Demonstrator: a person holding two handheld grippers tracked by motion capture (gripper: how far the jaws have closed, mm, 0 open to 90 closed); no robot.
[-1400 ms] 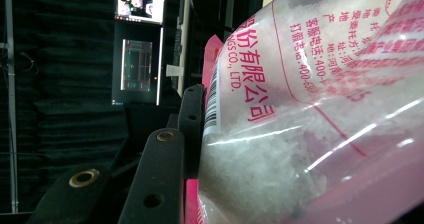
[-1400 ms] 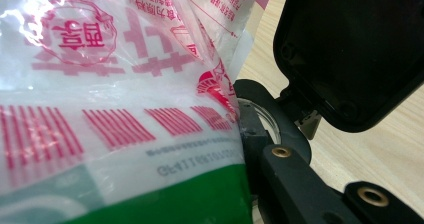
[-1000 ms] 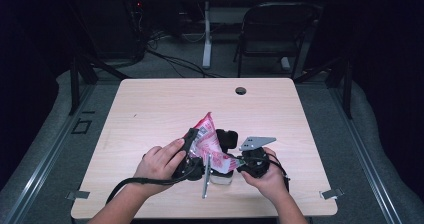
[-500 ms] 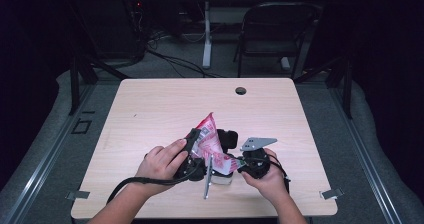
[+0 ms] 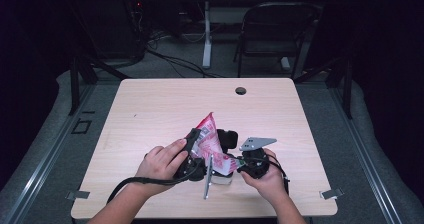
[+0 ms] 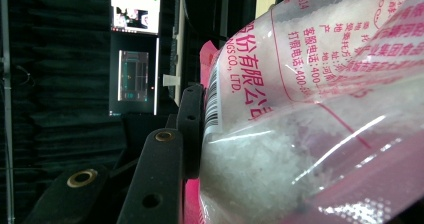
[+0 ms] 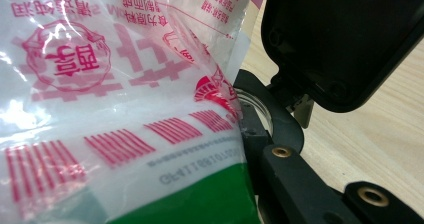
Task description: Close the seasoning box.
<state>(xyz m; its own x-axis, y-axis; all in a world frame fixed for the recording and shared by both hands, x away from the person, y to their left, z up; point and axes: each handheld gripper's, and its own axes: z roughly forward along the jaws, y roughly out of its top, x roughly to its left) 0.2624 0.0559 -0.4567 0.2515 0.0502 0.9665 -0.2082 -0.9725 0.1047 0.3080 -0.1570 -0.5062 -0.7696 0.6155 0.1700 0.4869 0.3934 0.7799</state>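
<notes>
- Left claw (image 5: pixel 192 149) first: I have it clamped on the left edge of the pink-and-clear bag (image 5: pixel 210 139); in the left gripper view one black jaw presses flat against the bag's (image 6: pixel 300 109) printed film beside the barcode, and white grains fill the plastic behind it.
- Moving right, the bag stands tilted between my two hands, its pink top corner pointing away from me, near the front middle of the worktop (image 5: pixel 150 109).
- Under the bag's lower end I see a small clear container (image 5: pixel 220 176) on the worktop; in the right gripper view a glass-like rim (image 7: pixel 257 109) peeks out just behind the film, so I judge the bag is being brought over it to pour.
- Right claw (image 5: pixel 239 165): it sits against the bag's lower right side, and one jaw lies along the film's edge in its own view, but I cannot tell whether it is actually pinching.
- My reading of progress: the bag is picked up and positioned; I see no grains outside it, so opening or tipping is what remains.
- A black boxy object (image 5: pixel 227 138) stands just behind the bag.
- Beyond the bag, the pale wood worktop is bare up to a cable hole (image 5: pixel 240 90) at its far edge.
- Further back, the room is dark, with a folding chair (image 5: pixel 272 39) and floor cables behind that hole.
</notes>
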